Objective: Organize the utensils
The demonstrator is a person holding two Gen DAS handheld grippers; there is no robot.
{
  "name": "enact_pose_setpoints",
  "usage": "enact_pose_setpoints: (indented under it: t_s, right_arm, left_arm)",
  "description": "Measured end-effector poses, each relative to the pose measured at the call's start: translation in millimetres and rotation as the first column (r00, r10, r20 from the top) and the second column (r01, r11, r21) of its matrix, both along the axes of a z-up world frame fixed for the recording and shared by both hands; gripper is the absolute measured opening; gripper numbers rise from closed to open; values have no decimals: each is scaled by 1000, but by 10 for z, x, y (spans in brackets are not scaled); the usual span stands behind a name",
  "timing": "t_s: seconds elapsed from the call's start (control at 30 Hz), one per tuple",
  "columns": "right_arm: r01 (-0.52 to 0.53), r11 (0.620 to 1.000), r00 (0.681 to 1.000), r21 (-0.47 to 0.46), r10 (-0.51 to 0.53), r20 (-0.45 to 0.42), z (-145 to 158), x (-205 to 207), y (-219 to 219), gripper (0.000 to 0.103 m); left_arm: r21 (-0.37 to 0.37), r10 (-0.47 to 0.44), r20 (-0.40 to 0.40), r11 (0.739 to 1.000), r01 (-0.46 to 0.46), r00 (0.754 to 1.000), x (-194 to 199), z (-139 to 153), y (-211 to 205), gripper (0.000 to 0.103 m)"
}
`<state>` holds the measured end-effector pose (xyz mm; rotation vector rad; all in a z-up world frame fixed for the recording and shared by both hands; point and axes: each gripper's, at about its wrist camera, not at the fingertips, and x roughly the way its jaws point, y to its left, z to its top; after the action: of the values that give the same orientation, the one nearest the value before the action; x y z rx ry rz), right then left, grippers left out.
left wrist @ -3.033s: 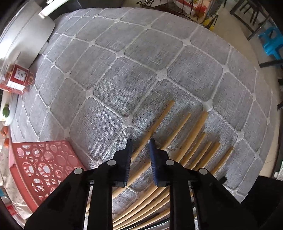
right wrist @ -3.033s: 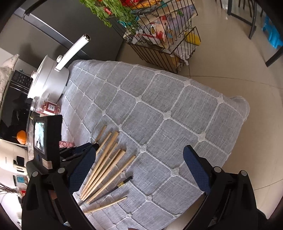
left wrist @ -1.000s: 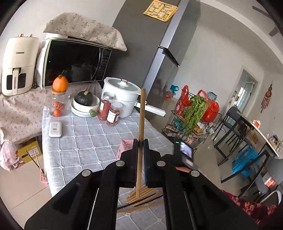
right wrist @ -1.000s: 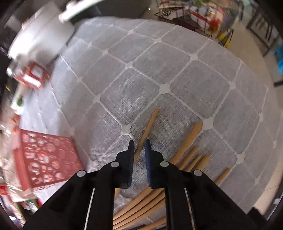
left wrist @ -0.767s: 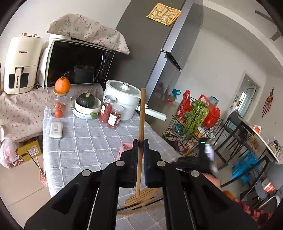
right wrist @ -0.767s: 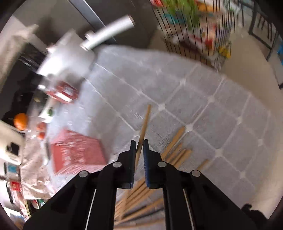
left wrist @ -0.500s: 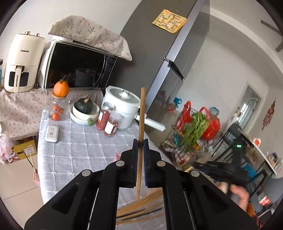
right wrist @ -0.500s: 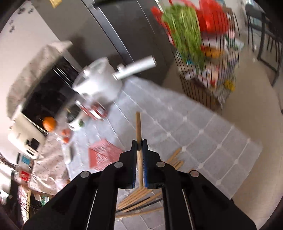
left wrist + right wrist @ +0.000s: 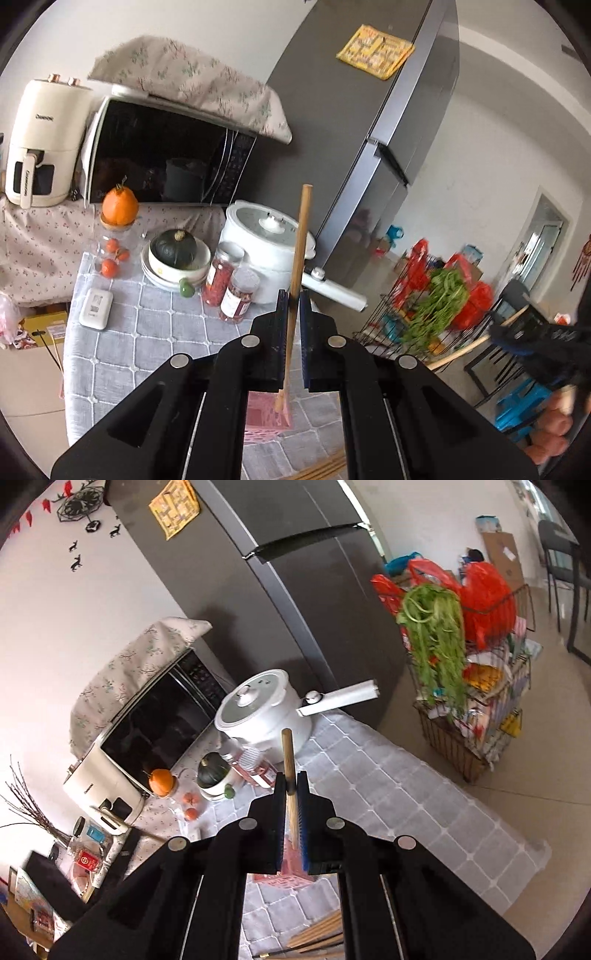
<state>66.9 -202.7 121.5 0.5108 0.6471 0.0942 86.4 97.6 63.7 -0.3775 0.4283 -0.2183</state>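
My left gripper (image 9: 294, 301) is shut on a wooden chopstick (image 9: 300, 254) that stands nearly upright, its lower end over the pink basket (image 9: 267, 415). My right gripper (image 9: 291, 782) is shut on a second wooden chopstick (image 9: 288, 753), also upright, above the pink basket (image 9: 282, 877). In the left wrist view the right gripper (image 9: 513, 334) shows blurred at the far right, carried by a hand, with its chopstick sticking out. Several more chopsticks (image 9: 317, 936) lie on the grey tablecloth (image 9: 424, 812) near the front edge.
At the back of the table stand a white pot (image 9: 266, 247) with a long handle, two red jars (image 9: 231, 288), a bowl with a dark squash (image 9: 175, 254), tomatoes and a white remote (image 9: 96, 302). A microwave, a fridge and a wire rack (image 9: 469, 709) surround the table.
The right gripper closed on a chopstick on the cloth and rose high with it, tilting up. The left gripper, holding its chopstick upright, drifted sideways and the view swung left.
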Motion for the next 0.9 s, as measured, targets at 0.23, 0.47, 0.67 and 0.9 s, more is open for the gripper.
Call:
enact_pose_setpoints:
  t_s: [0.23,0.47,0.67,0.9]
  right_arm:
    - [-55,999,998,-1,55,-3,-31,93,205,6]
    - [-94,995,995,-46,93,-29,-76,220,488,6]
    - [-97,992,993,-85,91,-76,-308,427,725,6]
    - [-118,990,986,-74,108,-127,-591,650,875,9]
  left_arm:
    - [-27,13,-89,1000,-15,996,178,-332,96,10]
    - [-73,54,-89,995,-61,995,32,-252,329,11]
    - [-72,62,-116,995,-70,991,6,-305,402,13]
    - [-46,65,-144,996,-72,988,18,-352,415,23]
